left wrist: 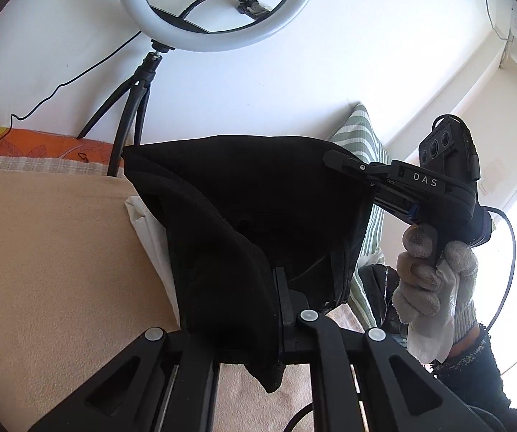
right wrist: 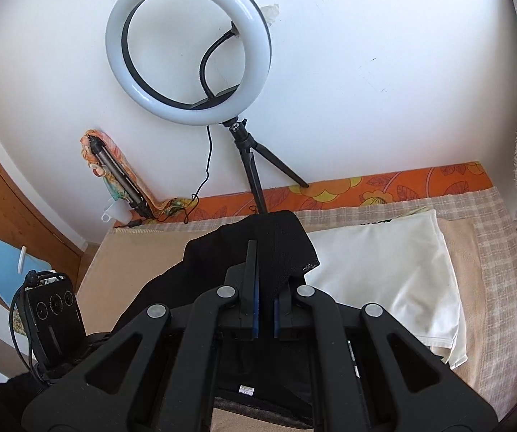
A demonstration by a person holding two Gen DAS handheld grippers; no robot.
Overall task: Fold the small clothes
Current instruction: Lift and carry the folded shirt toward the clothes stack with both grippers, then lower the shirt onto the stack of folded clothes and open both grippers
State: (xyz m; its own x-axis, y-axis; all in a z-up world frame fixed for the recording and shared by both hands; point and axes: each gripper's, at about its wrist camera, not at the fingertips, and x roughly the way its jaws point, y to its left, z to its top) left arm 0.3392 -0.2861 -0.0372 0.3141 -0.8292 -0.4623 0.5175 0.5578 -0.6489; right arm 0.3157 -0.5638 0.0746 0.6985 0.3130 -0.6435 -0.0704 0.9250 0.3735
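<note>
You are holding a black garment (left wrist: 258,208) up off the bed, stretched between your two grippers so that it hangs as a dark sheet in front of the left wrist camera, its lower corner drooping down between the left tool's arms. Your left gripper (left wrist: 282,298) is clamped on the cloth near its bottom edge, the fingers pressed together with fabric draped over them. Your right gripper (right wrist: 263,280) is likewise closed on the garment, pinching a mesh-textured fold that bunches over its fingers; from the left camera you can see its tip biting the upper right corner of the cloth. Your right hand (left wrist: 435,273), in a grey knit glove, wraps the handle of that tool. Below and beyond the garment lies a white folded cloth (right wrist: 395,273) on a tan blanket (left wrist: 49,259), to the right of the black piece in the right wrist view. The blanket rests on a checked bedcover (right wrist: 496,252) with an orange floral sheet (right wrist: 384,187) along the far edge. A ring light (right wrist: 188,46) on a small tripod (right wrist: 254,176) stands against the white wall at the far side, and a green striped pillow (left wrist: 361,133) leans at the right.
</note>
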